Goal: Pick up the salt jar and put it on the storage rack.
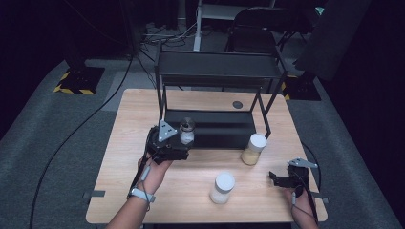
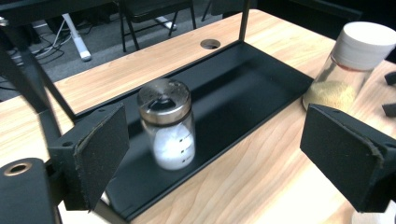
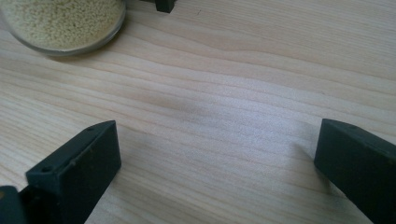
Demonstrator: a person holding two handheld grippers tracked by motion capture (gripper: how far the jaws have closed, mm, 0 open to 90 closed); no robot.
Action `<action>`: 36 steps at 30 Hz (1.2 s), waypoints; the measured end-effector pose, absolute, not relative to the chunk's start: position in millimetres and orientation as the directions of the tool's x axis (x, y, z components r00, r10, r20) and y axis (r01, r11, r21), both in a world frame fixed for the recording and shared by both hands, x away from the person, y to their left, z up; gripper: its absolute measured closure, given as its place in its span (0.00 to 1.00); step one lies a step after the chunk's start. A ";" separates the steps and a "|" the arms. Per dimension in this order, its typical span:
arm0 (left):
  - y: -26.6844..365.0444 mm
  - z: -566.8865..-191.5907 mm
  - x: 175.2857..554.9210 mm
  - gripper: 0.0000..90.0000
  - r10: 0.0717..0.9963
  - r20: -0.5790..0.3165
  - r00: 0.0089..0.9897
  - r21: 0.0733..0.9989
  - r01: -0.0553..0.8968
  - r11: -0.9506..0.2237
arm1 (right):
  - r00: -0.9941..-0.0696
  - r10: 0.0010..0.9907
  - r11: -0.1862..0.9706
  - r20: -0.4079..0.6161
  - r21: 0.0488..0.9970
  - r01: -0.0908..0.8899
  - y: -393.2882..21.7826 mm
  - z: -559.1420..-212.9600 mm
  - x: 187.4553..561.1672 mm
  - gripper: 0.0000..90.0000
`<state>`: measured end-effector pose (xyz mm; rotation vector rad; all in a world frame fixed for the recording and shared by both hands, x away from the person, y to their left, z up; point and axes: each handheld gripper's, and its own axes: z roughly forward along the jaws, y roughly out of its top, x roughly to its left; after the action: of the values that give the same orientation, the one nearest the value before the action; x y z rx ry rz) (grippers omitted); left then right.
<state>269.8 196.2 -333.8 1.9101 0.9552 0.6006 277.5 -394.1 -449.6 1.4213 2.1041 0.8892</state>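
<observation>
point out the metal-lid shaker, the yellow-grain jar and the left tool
metal-lid shaker (image 2: 168,128): left gripper view, glass body.
yellow-grain jar (image 1: 253,149): high view, side below its white lid.
left tool (image 2: 210,154): left gripper view, midway between its open jaws.

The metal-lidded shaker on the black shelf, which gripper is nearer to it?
Left. The left gripper sits right beside the shaker, jaws open. The right gripper rests far off, past the white-lidded jars.

Silver-capped shaker (image 2: 166,123), black shelf (image 2: 243,88), seemingly pale wood table (image 2: 261,177).

- One clear glass shaker (image 1: 186,132) with a metal lid, on the black metal shelf rack's (image 1: 217,71) bottom tray.
- Two white-lidded glass jars (image 1: 253,149) (image 1: 222,187), in front of the rack.
</observation>
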 end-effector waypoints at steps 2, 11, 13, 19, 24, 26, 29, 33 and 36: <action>200.7 -333.5 264.7 0.09 0.812 0.033 0.582 0.874 0.377 -0.306 | -0.370 0.929 0.262 -0.009 0.722 0.641 -394.1 -449.6 277.5 0.00; 224.3 -341.5 245.5 0.09 0.832 0.034 0.554 0.871 0.391 -0.296 | -0.370 0.929 0.262 -0.009 0.722 0.641 -394.1 -449.6 277.5 0.00; 228.7 -345.8 241.7 0.09 0.835 0.036 0.549 0.870 0.394 -0.297 | -0.370 0.929 0.262 -0.009 0.721 0.641 -394.1 -449.6 277.5 0.00; 238.2 -357.7 233.0 0.09 0.841 0.047 0.538 0.858 0.410 -0.310 | -0.370 0.929 0.262 -0.009 0.721 0.641 -394.1 -449.6 277.5 0.00; 245.3 -366.7 227.3 0.09 0.845 0.046 0.532 0.851 0.423 -0.313 | -0.370 0.929 0.263 -0.010 0.721 0.641 -394.1 -449.6 277.5 0.00; 247.0 -370.0 225.1 0.09 0.847 0.052 0.529 0.847 0.427 -0.318 | -0.370 0.929 0.263 -0.009 0.721 0.641 -394.1 -449.6 277.5 0.00; 249.5 -375.7 221.5 0.09 0.850 0.059 0.524 0.840 0.434 -0.325 | -0.371 0.929 0.264 -0.010 0.721 0.641 -394.2 -449.6 277.5 0.00; 254.0 -386.1 217.8 0.09 0.857 0.047 0.514 0.834 0.452 -0.317 | -0.371 0.929 0.264 -0.010 0.721 0.641 -394.2 -449.6 277.5 0.00; 257.3 -393.6 216.3 0.09 0.861 0.038 0.506 0.827 0.468 -0.312 | -0.371 0.929 0.264 -0.010 0.721 0.640 -394.2 -449.6 277.5 0.00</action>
<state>216.3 257.3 -393.6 1.9527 1.0911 0.6257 277.5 -394.2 -449.6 1.4193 2.1055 0.8885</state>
